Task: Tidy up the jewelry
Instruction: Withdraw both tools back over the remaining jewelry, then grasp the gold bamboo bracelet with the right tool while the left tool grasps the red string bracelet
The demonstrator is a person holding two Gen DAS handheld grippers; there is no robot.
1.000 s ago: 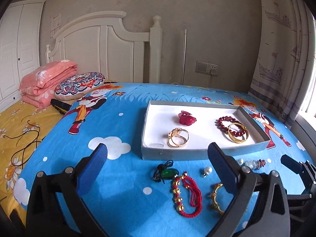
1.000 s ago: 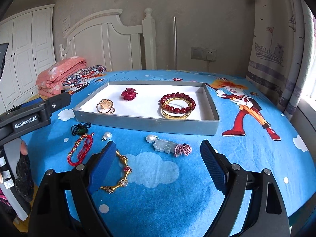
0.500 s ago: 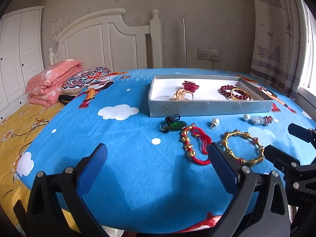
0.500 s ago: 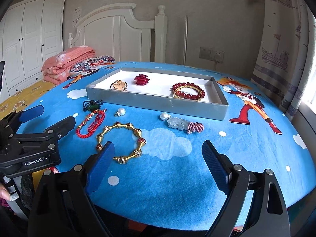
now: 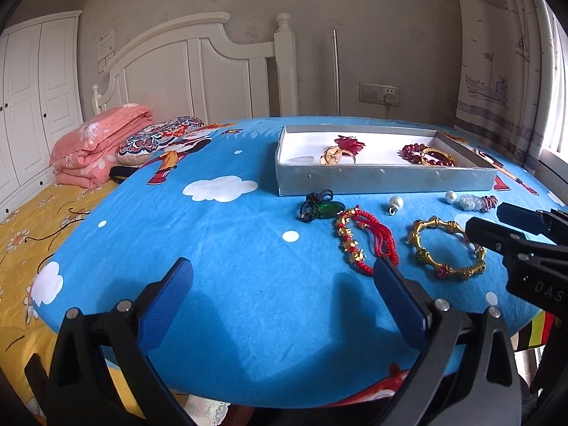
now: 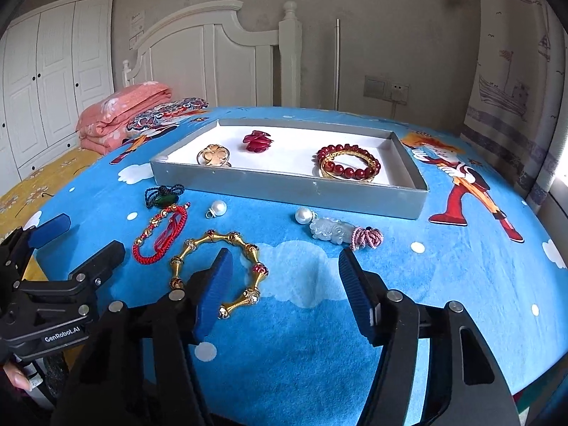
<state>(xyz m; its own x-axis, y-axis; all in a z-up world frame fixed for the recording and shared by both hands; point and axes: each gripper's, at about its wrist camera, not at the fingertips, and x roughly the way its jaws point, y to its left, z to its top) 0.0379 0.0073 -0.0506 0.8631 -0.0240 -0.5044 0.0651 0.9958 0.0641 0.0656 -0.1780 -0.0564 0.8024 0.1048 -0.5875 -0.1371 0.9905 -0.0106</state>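
A grey tray (image 6: 284, 181) (image 5: 383, 181) with a white floor holds a red flower piece (image 6: 258, 140), a gold ring piece (image 6: 213, 156), and a red bead bracelet with a gold bangle (image 6: 348, 163). In front of it on the blue cloth lie a green pendant (image 6: 164, 195), a red cord bracelet (image 6: 159, 234), a gold link bracelet (image 6: 216, 269) (image 5: 445, 248), two pearls (image 6: 217, 208) (image 6: 303, 216) and a pale jade charm (image 6: 330, 230). My right gripper (image 6: 284, 266) is open, its left finger over the gold link bracelet. My left gripper (image 5: 284, 280) is open and empty, near the cloth's front edge.
The blue cartoon cloth covers a raised surface (image 5: 213, 248) beside a bed with a yellow sheet (image 5: 32, 227), a folded pink quilt (image 5: 99, 142) and a patterned cushion (image 5: 159, 135). A white headboard (image 5: 198, 71), wardrobe (image 5: 32, 88) and curtain (image 5: 497, 53) stand behind.
Both grippers have drawn back and lowered toward the front edge. The right gripper's jaws have narrowed somewhat and now sit over the gold link bracelet. The jewelry has not moved.
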